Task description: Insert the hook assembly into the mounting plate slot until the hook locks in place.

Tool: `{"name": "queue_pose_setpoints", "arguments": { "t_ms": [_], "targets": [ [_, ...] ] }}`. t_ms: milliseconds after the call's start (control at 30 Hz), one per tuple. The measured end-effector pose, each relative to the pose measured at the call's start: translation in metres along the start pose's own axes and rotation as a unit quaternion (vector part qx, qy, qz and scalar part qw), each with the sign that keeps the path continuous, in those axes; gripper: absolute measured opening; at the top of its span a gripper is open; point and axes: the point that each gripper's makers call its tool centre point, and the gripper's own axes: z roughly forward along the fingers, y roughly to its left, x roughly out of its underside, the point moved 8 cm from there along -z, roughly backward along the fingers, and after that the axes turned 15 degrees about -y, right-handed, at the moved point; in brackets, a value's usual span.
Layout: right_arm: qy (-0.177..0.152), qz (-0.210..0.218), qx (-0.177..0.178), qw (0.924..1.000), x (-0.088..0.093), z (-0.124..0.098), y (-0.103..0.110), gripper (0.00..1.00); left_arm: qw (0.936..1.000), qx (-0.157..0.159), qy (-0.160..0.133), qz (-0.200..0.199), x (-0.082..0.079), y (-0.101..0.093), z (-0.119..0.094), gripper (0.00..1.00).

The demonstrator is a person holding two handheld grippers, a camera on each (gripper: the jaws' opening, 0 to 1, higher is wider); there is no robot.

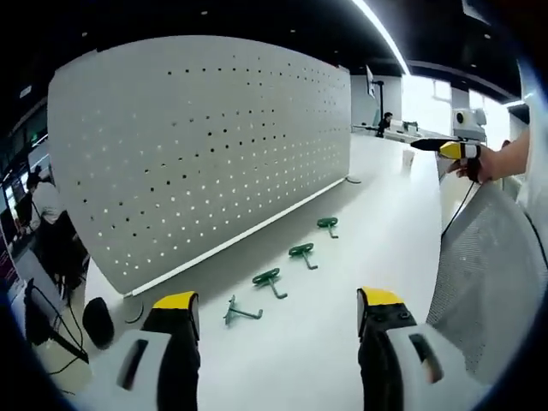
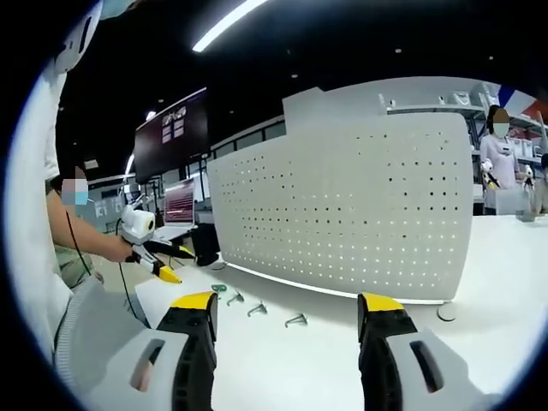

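- The left hand-held gripper [image 1: 280, 312] hangs above the white counter [image 1: 377, 223] with its yellow-tipped jaws spread wide and nothing between them.
- The right hand-held gripper [image 2: 287, 317] is likewise spread apart and empty, held over the counter [image 2: 497, 274] facing the board.
- A white perforated mounting plate [image 1: 205, 145] stands upright on the counter, running along its length; in the right gripper view the same mounting plate [image 2: 351, 214] shows its hole grid and a raised tab at its top edge.
- Four green hooks lie flat on the counter in a row in front of the plate's foot, none touching the plate: the nearest hook [image 1: 240, 312], the second hook [image 1: 269, 280], the third hook [image 1: 302, 253], and the farthest hook [image 1: 328, 224].
- In the right gripper view the hooks [image 2: 255, 306] appear as a small row between the jaws and the plate's base.
- In the left gripper view the other gripper's black-and-yellow tip [image 1: 449, 149] is held up by a hand [image 1: 488, 163] near the counter's far edge.
- A dark wall screen [image 2: 171, 133] hangs beyond the plate.
- A person [image 2: 501, 154] stands past the plate's far end.
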Motion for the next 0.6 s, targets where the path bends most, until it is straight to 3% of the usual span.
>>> {"name": "queue_pose_setpoints", "arguments": {
  "t_ms": [600],
  "targets": [
    [0.006, -0.002, 0.001, 1.0, -0.001, -0.001, 0.0, 0.64, 0.9949, 0.048, 0.081, 0.037, 0.023, 0.025, 0.021, 0.72]
  ]
}}
